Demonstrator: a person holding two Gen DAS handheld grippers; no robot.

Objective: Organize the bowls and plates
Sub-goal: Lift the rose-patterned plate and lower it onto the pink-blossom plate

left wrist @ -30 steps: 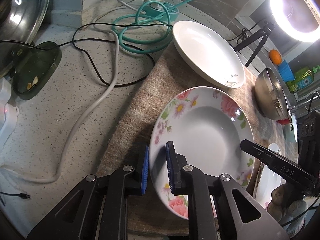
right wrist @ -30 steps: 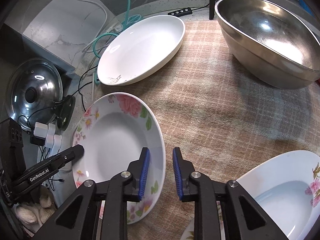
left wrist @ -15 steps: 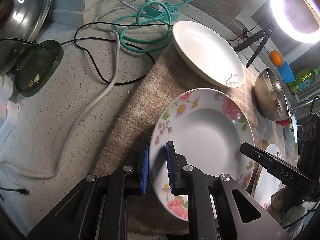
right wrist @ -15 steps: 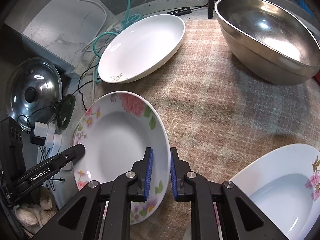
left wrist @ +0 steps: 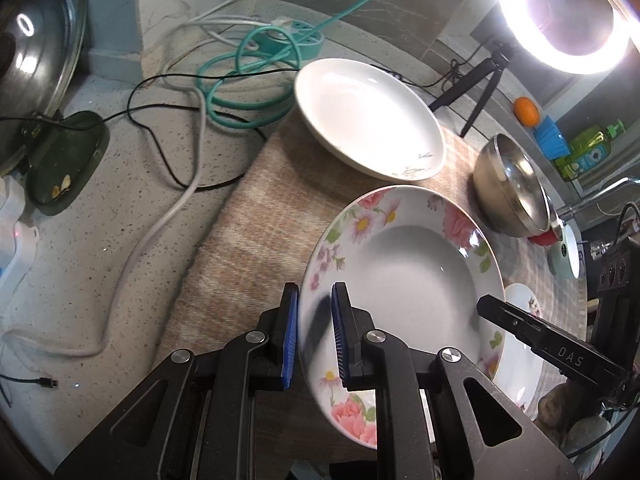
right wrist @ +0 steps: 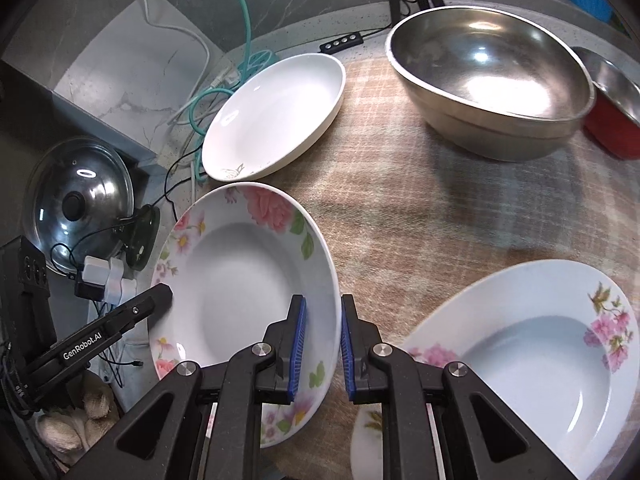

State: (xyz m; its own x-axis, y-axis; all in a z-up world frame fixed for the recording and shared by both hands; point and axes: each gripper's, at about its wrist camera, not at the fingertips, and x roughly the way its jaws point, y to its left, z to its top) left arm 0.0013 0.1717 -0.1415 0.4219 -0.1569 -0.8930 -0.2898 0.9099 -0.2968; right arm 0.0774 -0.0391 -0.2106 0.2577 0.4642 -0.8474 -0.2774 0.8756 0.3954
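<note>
A floral-rimmed deep plate [left wrist: 404,276] [right wrist: 244,280] is lifted off the checked cloth and tilted. My left gripper [left wrist: 314,340] is shut on its left rim. My right gripper [right wrist: 322,344] is shut on its right rim. A plain white plate [left wrist: 368,116] [right wrist: 276,116] lies on the cloth beyond it. A second floral plate [right wrist: 536,356] lies at the near right, over another small plate [right wrist: 372,432]. A large steel bowl [right wrist: 488,76] [left wrist: 512,188] stands at the far right.
A checked cloth [right wrist: 420,208] covers the counter. Teal and white cables [left wrist: 248,76] and a glass pot lid [right wrist: 76,204] lie on the left. A red-based steel pot [right wrist: 612,108], a ring light [left wrist: 568,8] on a tripod and an orange [left wrist: 526,111] stand at the right.
Both grippers closed onto the floral plate's rim. The plate has risen off the cloth and tilted, and it has shifted slightly right in the left wrist view.
</note>
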